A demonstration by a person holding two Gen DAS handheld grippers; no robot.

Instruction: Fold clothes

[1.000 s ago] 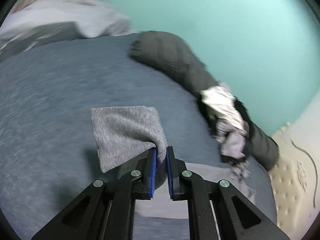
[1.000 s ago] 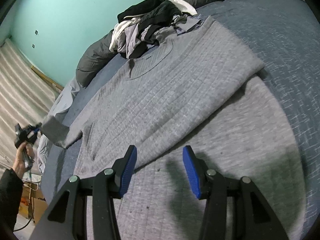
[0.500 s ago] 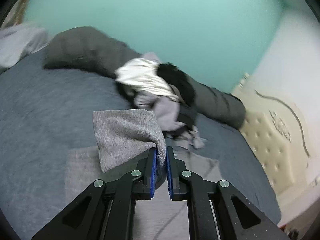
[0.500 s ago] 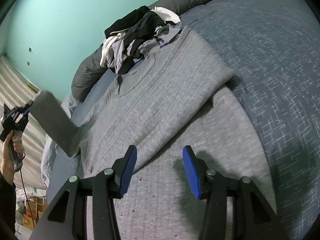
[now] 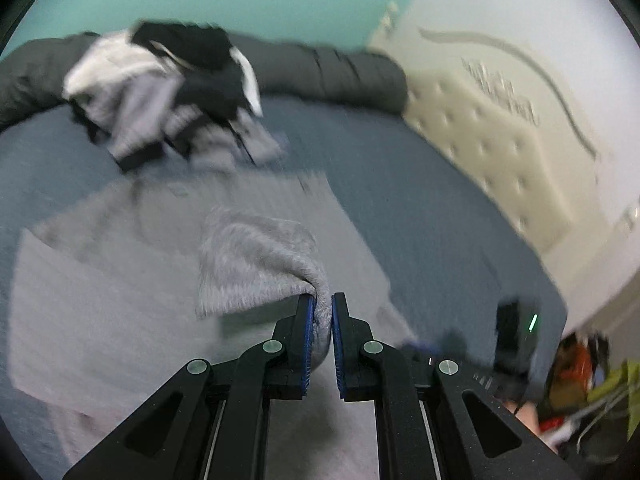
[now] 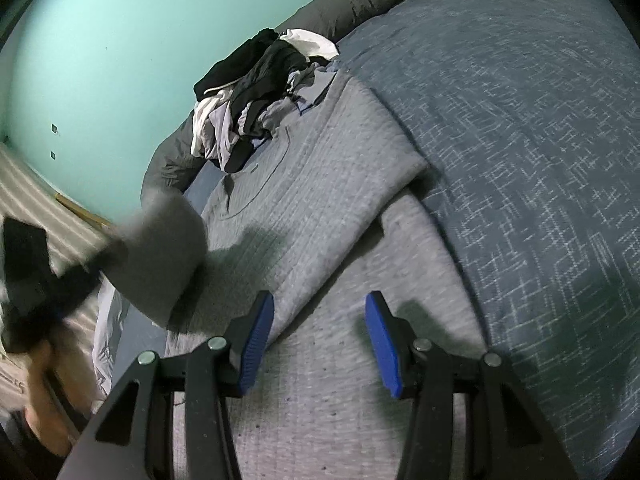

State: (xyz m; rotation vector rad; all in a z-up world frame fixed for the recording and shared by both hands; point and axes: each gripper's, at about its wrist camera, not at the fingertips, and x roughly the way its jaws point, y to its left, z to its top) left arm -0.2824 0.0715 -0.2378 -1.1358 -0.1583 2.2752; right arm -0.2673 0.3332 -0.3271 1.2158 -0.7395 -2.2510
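Note:
A grey knit sweater [image 6: 320,184] lies spread on the blue bed cover [image 6: 520,120], its right sleeve folded across the body. My left gripper [image 5: 321,308] is shut on the cuff of the left sleeve [image 5: 256,264], holding it in the air above the sweater's body [image 5: 100,280]. In the right wrist view that lifted sleeve [image 6: 168,248] and the left gripper [image 6: 36,280] show blurred at the left edge. My right gripper [image 6: 318,336] hovers open over the sweater's lower part, nothing between its blue pads.
A heap of black, white and grey clothes [image 6: 260,92] sits by the sweater's collar, against a long dark bolster [image 5: 340,76] under the teal wall. A cream tufted headboard [image 5: 500,152] stands at the right of the left wrist view. Clutter [image 5: 588,376] lies beyond the bed edge.
My left gripper has swung across the bed with the sleeve cuff, from beside the sweater to over its body. The right gripper drifted slightly and stays open.

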